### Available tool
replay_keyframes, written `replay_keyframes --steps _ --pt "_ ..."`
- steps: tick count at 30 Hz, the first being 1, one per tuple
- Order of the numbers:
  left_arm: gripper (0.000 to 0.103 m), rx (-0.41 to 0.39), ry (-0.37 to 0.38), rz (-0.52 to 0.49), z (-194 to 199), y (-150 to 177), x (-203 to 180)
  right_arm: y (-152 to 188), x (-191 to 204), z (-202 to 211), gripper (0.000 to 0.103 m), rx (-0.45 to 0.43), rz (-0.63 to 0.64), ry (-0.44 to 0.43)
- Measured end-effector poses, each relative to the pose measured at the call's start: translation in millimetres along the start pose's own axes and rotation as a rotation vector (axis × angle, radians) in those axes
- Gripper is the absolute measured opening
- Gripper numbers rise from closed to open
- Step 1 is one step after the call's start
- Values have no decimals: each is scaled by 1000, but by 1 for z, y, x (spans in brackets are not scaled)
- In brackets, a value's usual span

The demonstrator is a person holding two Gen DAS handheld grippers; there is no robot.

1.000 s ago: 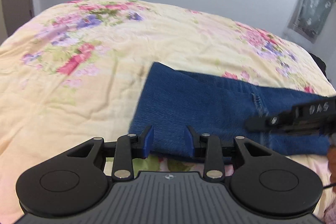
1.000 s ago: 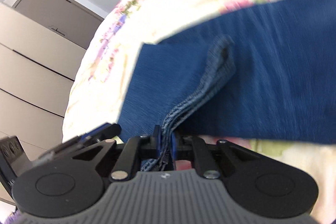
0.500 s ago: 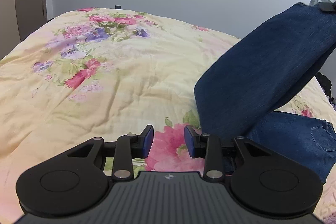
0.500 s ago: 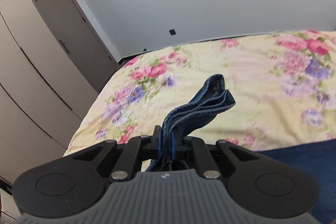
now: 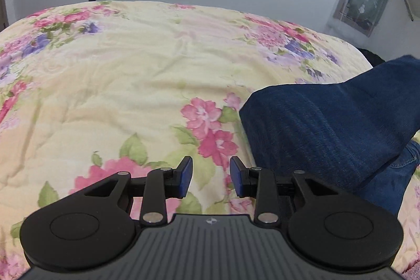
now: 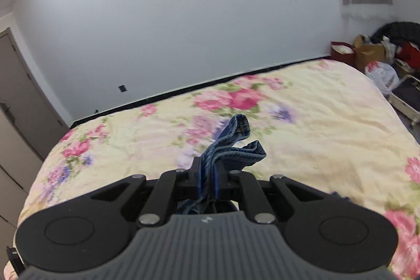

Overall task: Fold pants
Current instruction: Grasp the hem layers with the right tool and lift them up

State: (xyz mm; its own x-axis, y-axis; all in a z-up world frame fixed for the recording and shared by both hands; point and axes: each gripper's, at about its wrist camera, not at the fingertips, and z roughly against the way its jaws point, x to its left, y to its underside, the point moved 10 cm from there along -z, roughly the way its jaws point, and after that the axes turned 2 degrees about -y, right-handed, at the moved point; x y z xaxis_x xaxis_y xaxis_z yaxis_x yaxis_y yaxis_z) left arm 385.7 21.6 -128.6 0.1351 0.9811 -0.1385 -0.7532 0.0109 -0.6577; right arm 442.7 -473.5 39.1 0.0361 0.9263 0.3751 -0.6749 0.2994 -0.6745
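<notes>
Lifted since before, right tongs (image 6: 208, 175) pinch the jeans (image 5: 328, 127) hem, seemingly airborne; left tongs (image 5: 211, 176) gape empty.

A second ago the pants (image 5: 328, 127) lay flat across the bed (image 5: 131, 75) right in front of the left gripper (image 5: 211, 176); now only a lifted, draped fold shows at the right of that view, and flowered quilt lies under the gripper's empty gap. The right gripper (image 6: 208, 180) — then low over the spread denim — has swung up and around, its pinched hem (image 6: 233, 140) now standing out against the far wall (image 6: 183, 17) and the bed's far edge.
</notes>
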Motion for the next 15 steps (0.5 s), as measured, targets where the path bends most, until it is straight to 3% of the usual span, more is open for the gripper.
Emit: replay_keyframes --steps 4,7,10,15 --pt "36 32 35 -59 -30 0 -41 69 -133 -47 3 122 -128 153" --pt "36 41 69 -85 -48 -2 -70 120 -191 -79 3 161 -230 186" --pt "33 70 68 -140 -70 4 -94 132 -212 -84 3 149 -280 120" --pt "27 207 -25 -225 -113 34 -102 128 -203 -90 3 179 -232 97"
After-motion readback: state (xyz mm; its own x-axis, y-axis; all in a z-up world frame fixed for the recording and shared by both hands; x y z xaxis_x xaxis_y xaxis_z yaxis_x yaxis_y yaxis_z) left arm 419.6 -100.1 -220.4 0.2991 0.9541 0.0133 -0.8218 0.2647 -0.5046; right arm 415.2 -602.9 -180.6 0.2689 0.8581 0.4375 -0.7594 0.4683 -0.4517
